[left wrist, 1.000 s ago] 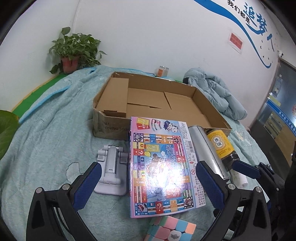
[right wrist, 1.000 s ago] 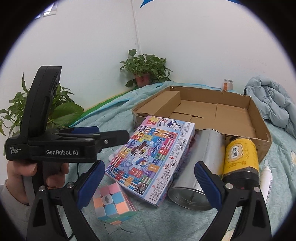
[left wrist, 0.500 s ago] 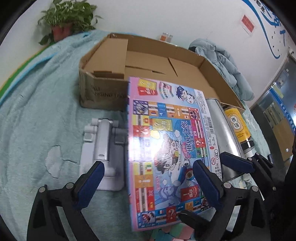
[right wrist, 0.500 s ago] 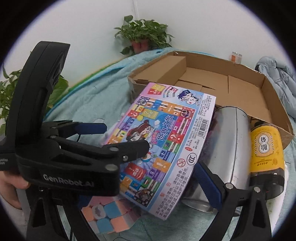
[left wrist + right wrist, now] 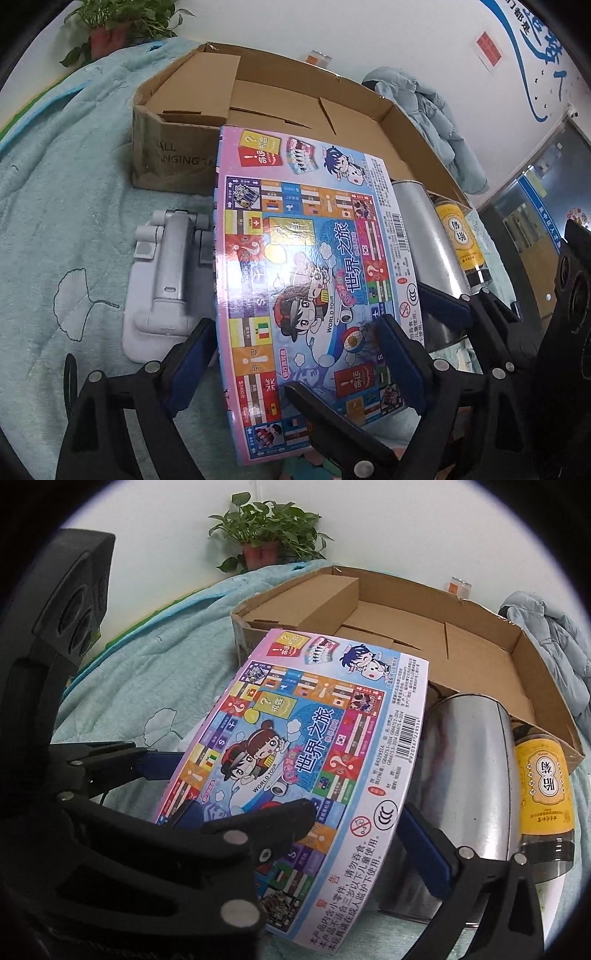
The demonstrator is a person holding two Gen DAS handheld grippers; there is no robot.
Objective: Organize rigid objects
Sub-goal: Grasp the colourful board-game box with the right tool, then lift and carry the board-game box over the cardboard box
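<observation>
Both tools are closing in since a second ago: left tool point(image 5: 295, 362) and right tool point(image 5: 295, 834) are each straddling, jaws spread, one colourful flat cardboard game box point(image 5: 310, 280), tilted against one steel cylinder point(image 5: 465, 775).

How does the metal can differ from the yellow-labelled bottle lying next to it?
The metal can is plain, shiny silver with no label; the bottle has a yellow label over dark contents. The can is clearly wider than the bottle. The can's left side is partly covered by the board game box; the bottle lies uncovered. Both lie on their sides on the blue blanket, in front of the cardboard box.
</observation>
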